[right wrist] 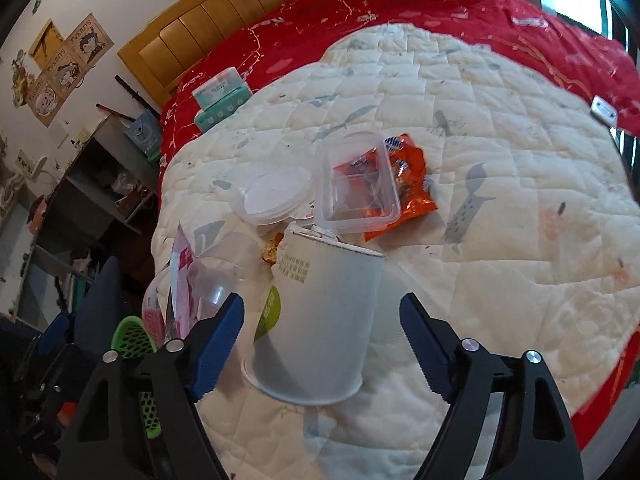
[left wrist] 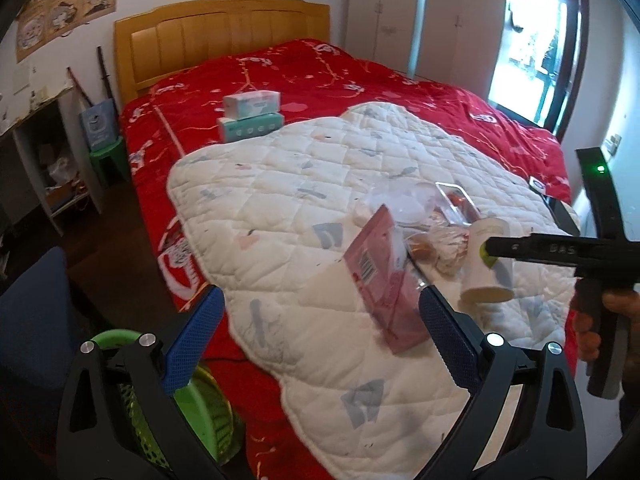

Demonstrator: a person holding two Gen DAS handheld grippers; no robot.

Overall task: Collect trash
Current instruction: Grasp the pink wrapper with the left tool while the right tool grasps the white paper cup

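A pile of trash lies on the white quilt (left wrist: 280, 208). In it are an upside-down white paper cup (right wrist: 320, 320), a clear plastic box (right wrist: 356, 184), an orange snack wrapper (right wrist: 412, 188), a round clear lid (right wrist: 276, 196) and a pink packet (left wrist: 384, 280). My right gripper (right wrist: 322, 340) straddles the cup, with a small gap between each blue pad and the cup wall. My left gripper (left wrist: 320, 336) stands wide open over the quilt. The pink packet lies just inside its right finger (left wrist: 444, 340). The green basket (left wrist: 200, 412) sits low at the left, below the bed edge.
Two tissue boxes (left wrist: 252, 116) are stacked on the red bedspread (left wrist: 400, 80) near the wooden headboard (left wrist: 224, 36). A blue chair (left wrist: 36, 320) stands beside the basket. Shelves (right wrist: 100, 200) line the left wall. A small white device (right wrist: 604, 110) lies at the quilt's far right.
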